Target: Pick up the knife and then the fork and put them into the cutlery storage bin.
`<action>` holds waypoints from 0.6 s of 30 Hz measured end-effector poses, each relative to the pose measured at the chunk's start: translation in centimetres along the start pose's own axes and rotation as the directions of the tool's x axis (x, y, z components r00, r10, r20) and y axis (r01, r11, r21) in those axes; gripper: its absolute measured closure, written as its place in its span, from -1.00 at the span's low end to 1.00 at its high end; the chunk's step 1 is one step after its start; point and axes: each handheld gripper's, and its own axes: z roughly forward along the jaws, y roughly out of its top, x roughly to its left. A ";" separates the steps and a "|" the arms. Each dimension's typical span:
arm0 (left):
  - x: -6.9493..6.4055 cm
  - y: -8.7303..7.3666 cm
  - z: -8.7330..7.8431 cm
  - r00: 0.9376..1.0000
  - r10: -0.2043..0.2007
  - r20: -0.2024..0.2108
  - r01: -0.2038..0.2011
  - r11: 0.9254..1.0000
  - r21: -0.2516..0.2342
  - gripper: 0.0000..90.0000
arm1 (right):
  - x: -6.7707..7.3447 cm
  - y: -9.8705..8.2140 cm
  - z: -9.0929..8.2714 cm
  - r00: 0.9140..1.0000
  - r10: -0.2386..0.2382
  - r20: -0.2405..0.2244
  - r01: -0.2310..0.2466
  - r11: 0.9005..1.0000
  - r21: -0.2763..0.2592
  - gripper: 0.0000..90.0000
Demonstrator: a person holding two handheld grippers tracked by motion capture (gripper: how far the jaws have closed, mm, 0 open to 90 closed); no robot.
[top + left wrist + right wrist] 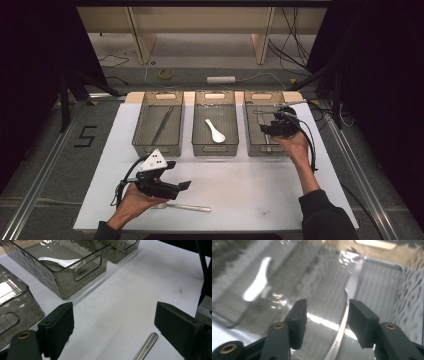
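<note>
While the left hand (131,199) rests low at the near edge of the table (250,185), its gripper (186,185) points level toward the right, jaws wide apart with nothing between them. A metal utensil (182,207) lies on the table just beside that hand. The right arm stretches forward, its hand (295,145) holding the right gripper (264,129) over the right bin (257,145).

High view: three bins in a row; the left bin (145,145) holds a thin metal piece, the middle bin (215,147) a white spoon (215,131).

Left gripper view: the utensil's handle end (147,346) lies on the table just inside the right jaw, untouched. The spoon (58,261) shows inside the middle bin (62,287).

Right gripper view: blurred. Jaws about half open, gripping nothing. A metal utensil (340,333) lies on the right bin's floor (374,290) below the gap, nearer the right jaw; contact cannot be told.
</note>
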 end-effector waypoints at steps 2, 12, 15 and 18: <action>0.1 0.0 0.0 1.000 0.000 0.005 0.000 1.000 0.009 -0.65 | 0.5 -0.2 -0.8 1.000 -0.022 -0.018 0.022 0.999 -0.025 0.00; 0.1 -0.1 0.4 1.000 0.017 0.000 -0.017 0.998 0.067 -0.65 | 3.8 -2.9 -3.6 0.985 -0.110 -0.132 0.094 0.988 -0.126 -0.27; 0.1 -0.1 0.5 1.000 0.021 0.005 -0.022 0.996 0.087 -0.65 | 4.5 -3.8 -4.1 0.980 -0.121 -0.157 0.097 0.983 -0.155 -0.33; 0.1 -0.1 0.6 1.000 0.021 0.007 -0.022 0.995 0.098 -0.64 | 5.1 -4.9 -4.7 0.975 -0.125 -0.181 0.090 0.978 -0.189 -0.35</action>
